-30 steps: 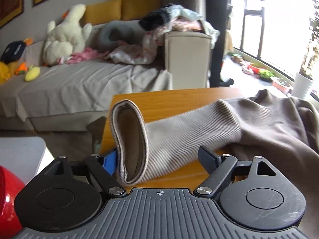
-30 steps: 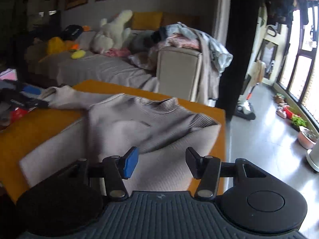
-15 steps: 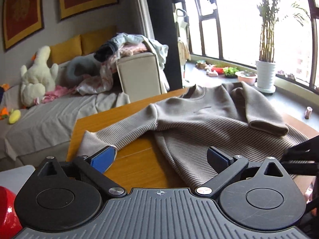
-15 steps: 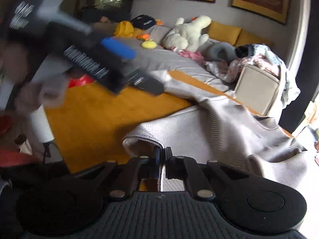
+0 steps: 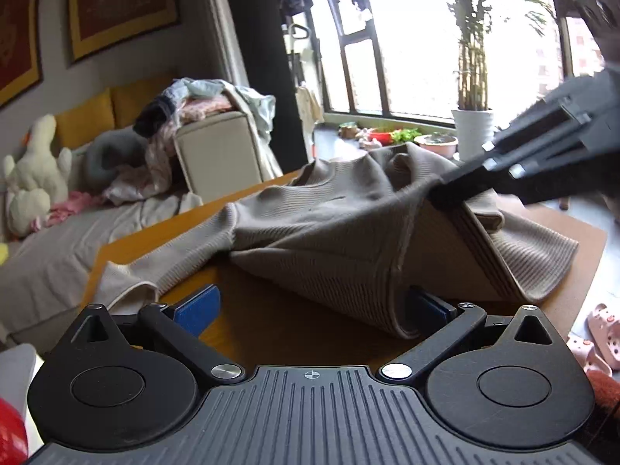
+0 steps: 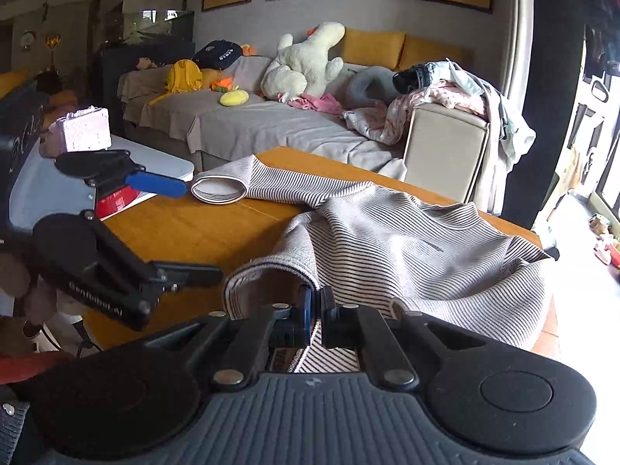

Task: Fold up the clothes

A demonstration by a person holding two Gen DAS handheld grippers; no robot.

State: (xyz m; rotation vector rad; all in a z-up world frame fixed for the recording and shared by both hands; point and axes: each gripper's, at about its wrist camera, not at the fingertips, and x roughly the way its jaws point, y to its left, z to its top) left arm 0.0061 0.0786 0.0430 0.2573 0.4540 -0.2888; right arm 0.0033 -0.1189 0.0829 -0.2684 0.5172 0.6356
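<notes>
The ribbed sweater (image 6: pixel 407 248) is spread on the bench (image 6: pixel 193 228). Its hem is pinched at 6 o'clock by the right gripper (image 6: pixel 316 310); the left gripper (image 5: pixel 310 310) is held agape. The thin hold could slip if tugged.

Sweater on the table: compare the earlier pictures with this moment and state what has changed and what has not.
The right gripper has shut on the sweater at its hem and lifted that edge off the table. The left gripper let go of the sleeve and has moved, open, to the hem. The sleeve stays stretched out flat.
</notes>
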